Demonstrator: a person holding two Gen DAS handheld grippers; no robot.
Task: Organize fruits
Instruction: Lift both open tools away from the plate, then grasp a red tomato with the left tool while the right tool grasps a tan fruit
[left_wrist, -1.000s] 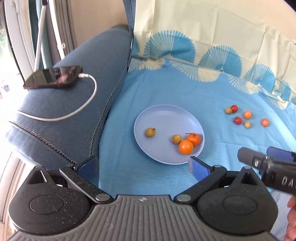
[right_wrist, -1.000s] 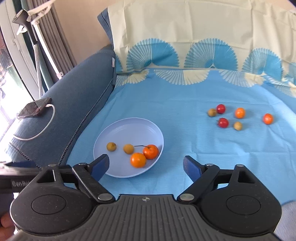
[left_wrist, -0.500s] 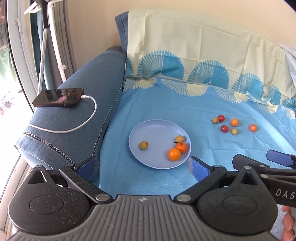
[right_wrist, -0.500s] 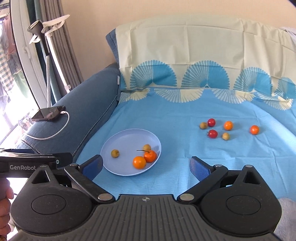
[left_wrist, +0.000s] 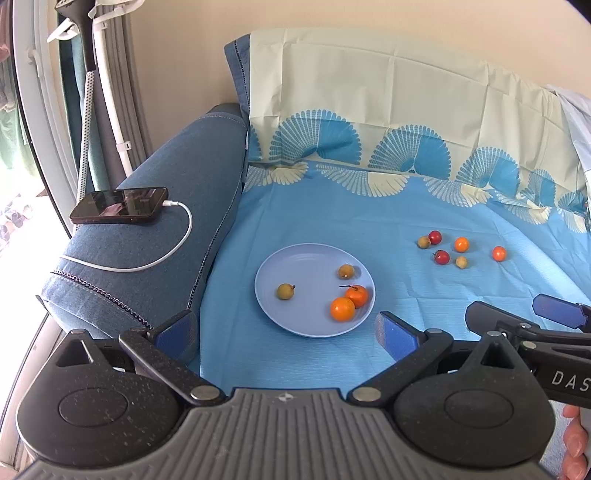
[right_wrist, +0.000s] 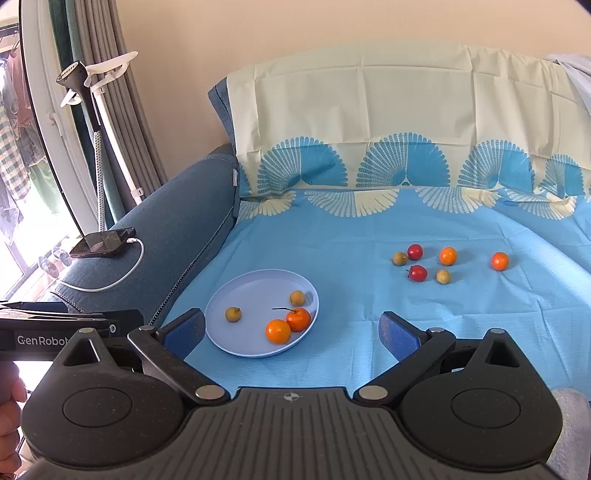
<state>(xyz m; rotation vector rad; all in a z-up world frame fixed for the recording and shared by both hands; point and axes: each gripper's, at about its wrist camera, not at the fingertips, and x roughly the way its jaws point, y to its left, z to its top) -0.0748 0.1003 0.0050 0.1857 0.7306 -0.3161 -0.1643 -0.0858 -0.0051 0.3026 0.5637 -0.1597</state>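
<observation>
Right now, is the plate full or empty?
Neither: the plate holds four fruits, two oranges and two small brownish ones, with bare room left.

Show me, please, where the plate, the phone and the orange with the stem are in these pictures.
plate (right_wrist: 255, 288): right wrist view, bare far part of its floor.
phone (left_wrist: 120, 205): left wrist view, middle of its screen.
orange with the stem (right_wrist: 298, 319): right wrist view, middle of its skin.
</observation>
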